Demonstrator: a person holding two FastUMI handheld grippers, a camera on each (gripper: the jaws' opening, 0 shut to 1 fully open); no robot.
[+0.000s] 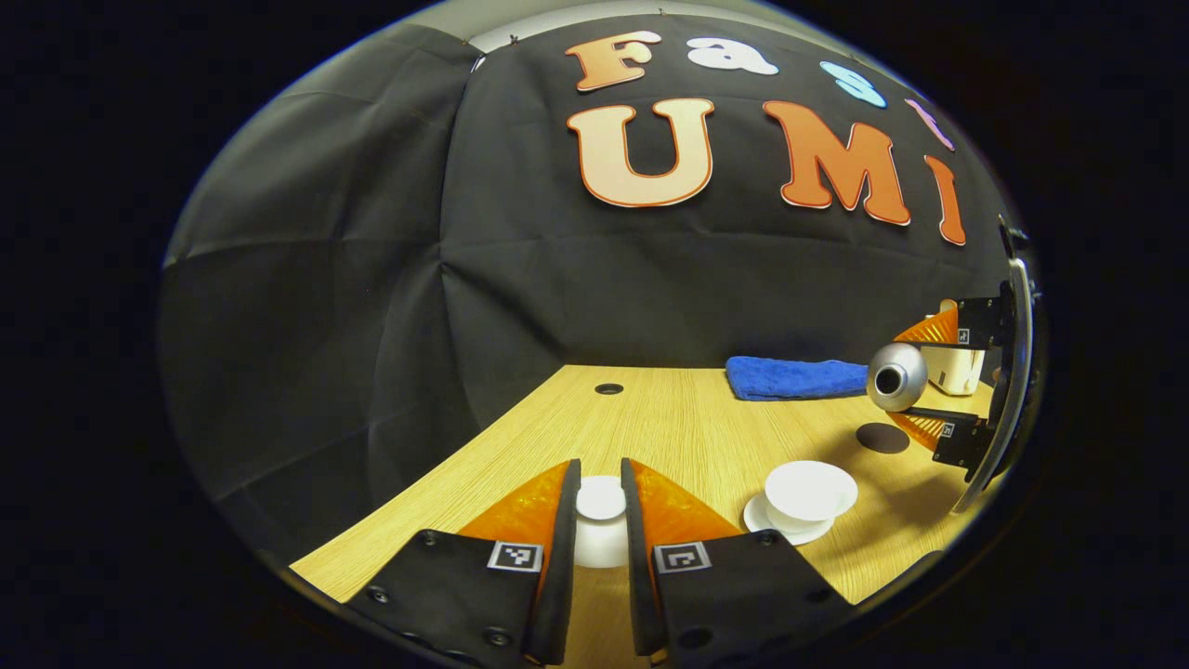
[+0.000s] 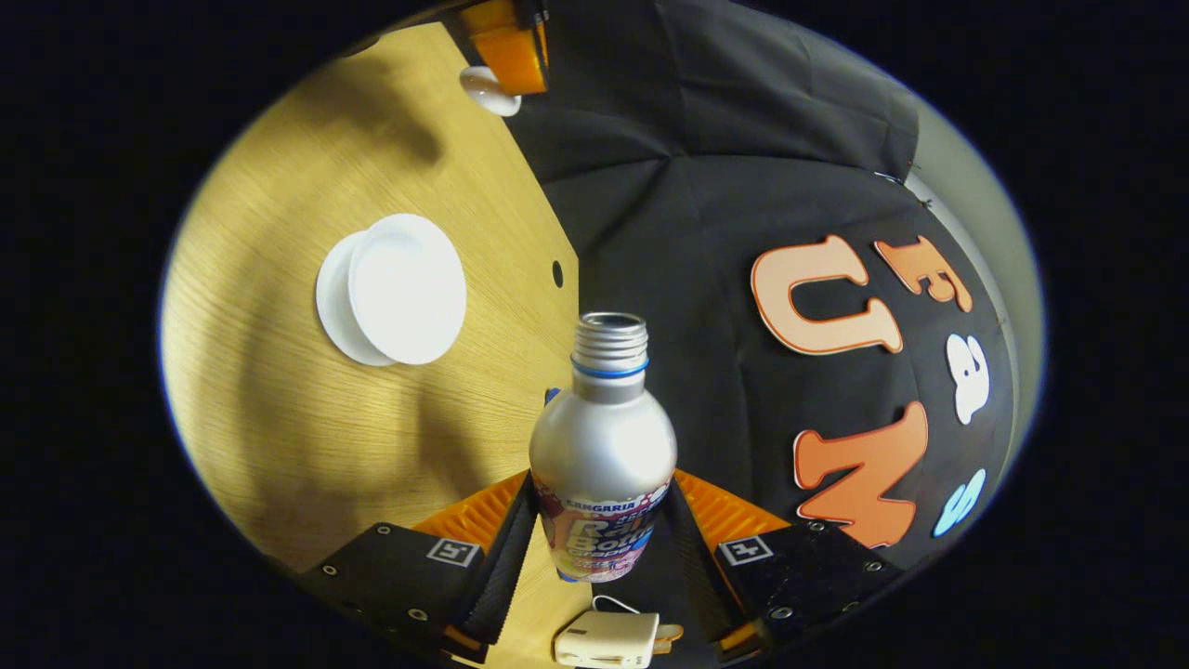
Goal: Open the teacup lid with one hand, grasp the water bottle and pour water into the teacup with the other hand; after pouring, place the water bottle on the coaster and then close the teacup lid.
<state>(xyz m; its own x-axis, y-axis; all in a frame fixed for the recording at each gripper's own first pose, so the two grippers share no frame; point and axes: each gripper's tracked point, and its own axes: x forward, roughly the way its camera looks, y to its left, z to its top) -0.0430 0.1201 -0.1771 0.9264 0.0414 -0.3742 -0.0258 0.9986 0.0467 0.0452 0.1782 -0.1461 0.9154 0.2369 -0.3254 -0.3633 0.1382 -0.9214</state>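
My left gripper (image 1: 600, 466) is shut on the white teacup lid (image 1: 601, 520), held off the cup just above the wooden table. The open white teacup (image 1: 810, 490) stands on its saucer (image 1: 776, 530) to the right of it. Farther right, my right gripper (image 1: 895, 378) is shut on the silver water bottle (image 1: 906, 367), which is tipped on its side with its uncapped mouth facing me. In the right gripper view the bottle (image 2: 602, 437) sits between the fingers of the right gripper (image 2: 602, 478), the teacup (image 2: 406, 288) lies beyond it, and the left gripper (image 2: 506, 51) holds the lid (image 2: 489, 90). No water shows at the mouth.
A round black coaster (image 1: 882, 437) lies on the table (image 1: 669, 418) under the bottle. A folded blue towel (image 1: 794, 378) sits at the back edge, a cream box (image 1: 957, 370) beside it. A small hole (image 1: 608, 388) marks the tabletop near the wall.
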